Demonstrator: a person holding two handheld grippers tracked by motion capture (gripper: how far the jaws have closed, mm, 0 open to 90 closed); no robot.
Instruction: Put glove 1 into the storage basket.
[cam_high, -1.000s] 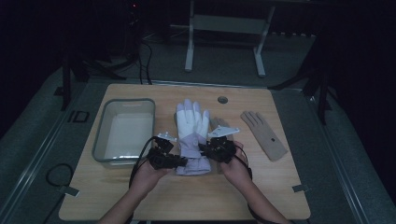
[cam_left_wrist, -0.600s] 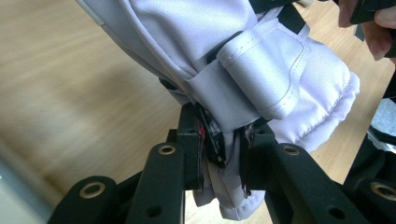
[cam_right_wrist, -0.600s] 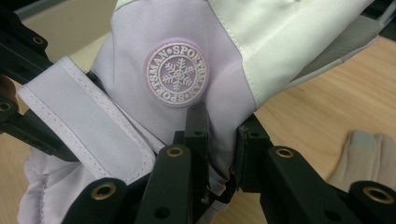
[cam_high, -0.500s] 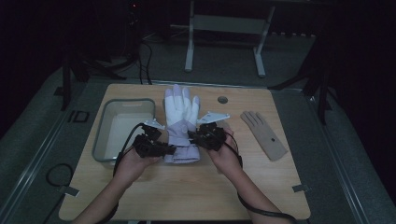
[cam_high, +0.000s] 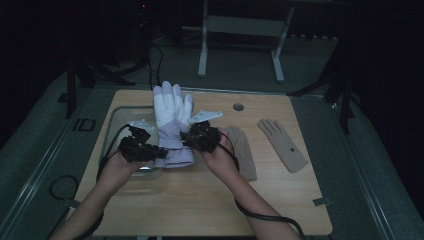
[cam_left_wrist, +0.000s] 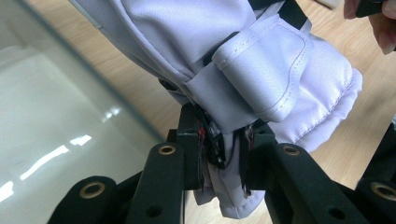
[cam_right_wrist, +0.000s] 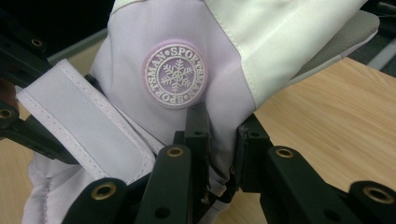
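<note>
Both tools clamp the white ski glove (cam_high: 171, 125) by its cuff: left tool (cam_high: 148, 150) at the cuff's nine o'clock edge, right tool (cam_high: 190, 139) at three o'clock. It hangs over the counter (cam_high: 280, 200), beside the clear tray (cam_high: 116, 120).

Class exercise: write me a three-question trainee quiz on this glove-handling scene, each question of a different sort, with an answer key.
1. True or false: both tools are clamped on the white ski glove.
2. Which part of the glove does the left tool pinch? A) a fingertip B) the cuff edge C) the thumb
3. What lies on the wooden table to the right of the right tool?

Key
1. True: the left tool grips one side and the right tool the other.
2. B, the cuff edge.
3. Two flat tan gloves: one close to the hand, one farther right.
</note>
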